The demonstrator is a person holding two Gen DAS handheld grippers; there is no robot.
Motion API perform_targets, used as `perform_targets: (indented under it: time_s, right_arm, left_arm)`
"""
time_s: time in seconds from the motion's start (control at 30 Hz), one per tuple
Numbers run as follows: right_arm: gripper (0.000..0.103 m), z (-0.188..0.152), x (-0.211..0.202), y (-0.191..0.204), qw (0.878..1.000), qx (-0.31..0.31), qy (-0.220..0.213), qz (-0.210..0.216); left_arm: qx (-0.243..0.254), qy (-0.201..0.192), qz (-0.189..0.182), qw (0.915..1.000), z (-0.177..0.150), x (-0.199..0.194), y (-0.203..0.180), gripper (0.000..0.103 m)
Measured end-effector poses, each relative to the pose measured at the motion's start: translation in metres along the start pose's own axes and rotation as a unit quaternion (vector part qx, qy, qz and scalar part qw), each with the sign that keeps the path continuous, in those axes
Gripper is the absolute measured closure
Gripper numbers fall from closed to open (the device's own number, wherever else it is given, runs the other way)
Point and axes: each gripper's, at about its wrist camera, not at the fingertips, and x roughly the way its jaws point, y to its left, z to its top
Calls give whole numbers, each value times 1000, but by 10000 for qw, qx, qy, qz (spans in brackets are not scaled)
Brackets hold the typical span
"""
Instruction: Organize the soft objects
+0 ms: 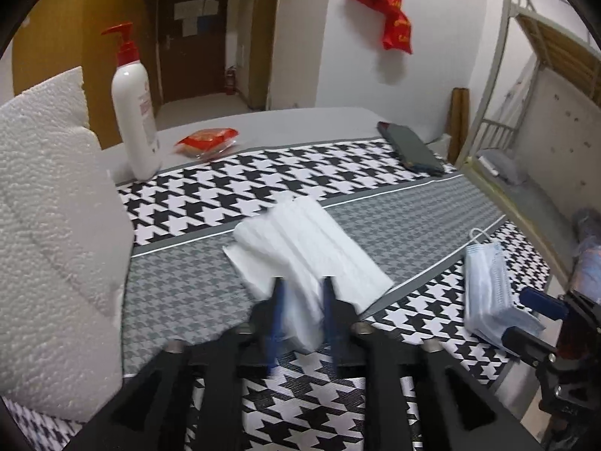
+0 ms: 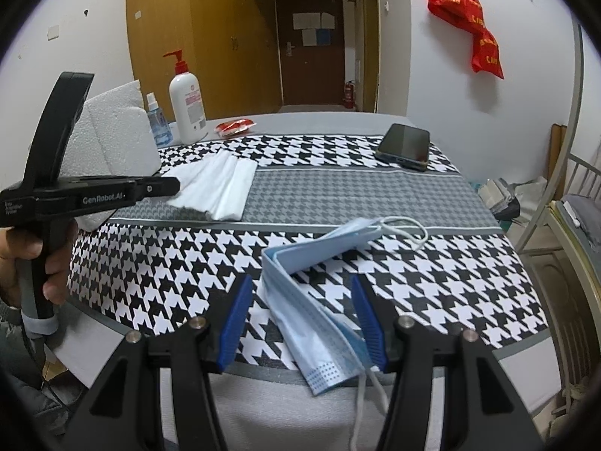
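Note:
A stack of white tissues (image 1: 304, 251) lies on the grey band of the houndstooth cloth (image 1: 233, 191); it also shows in the right wrist view (image 2: 214, 184). My left gripper (image 1: 302, 282) has its blue fingers closed on the near end of the tissues. A folded light blue face mask (image 2: 311, 300) lies on the cloth near the front edge, also seen in the left wrist view (image 1: 488, 289). My right gripper (image 2: 302, 282) is open, its fingers either side of the mask, not gripping it.
A white foam block (image 1: 49, 225) stands at the left. A pump bottle (image 1: 133, 112), a small spray bottle (image 2: 157, 120) and a red packet (image 1: 206, 141) sit at the back left. A phone (image 2: 405, 144) lies at the back right. A metal bed frame (image 1: 526, 112) stands at right.

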Motion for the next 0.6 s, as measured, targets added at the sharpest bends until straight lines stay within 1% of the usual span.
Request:
perform_targets:
  time_s: [0.07,0.1,0.2,0.33,0.43,0.6]
  right_arm:
    - [44,-1,-2,0,10000,10,-22,30]
    - [44,-1,-3,0,10000,13,-41,43]
    - [44,-2,-4,0,9999,35,-70,87]
    - [44,-3,-5,1,9998,40,-99,139]
    - [44,-3,-5,0,9998,60,-121,138]
    - [44,-3,-7,-5,9998,139,-138,103]
  left_arm:
    - [-1,-67,100,9999,1,-2,-1,49]
    - [6,-89,129,9999,3,-2,-3,47]
    - [-39,32,137,9999,7,7,-5,47]
    - [-73,233,311,9992,13,26,-9,47]
    - [-144,358,304,9988,17,36,-9,47]
    - [-179,545,400,9976,20,50,-8,47]
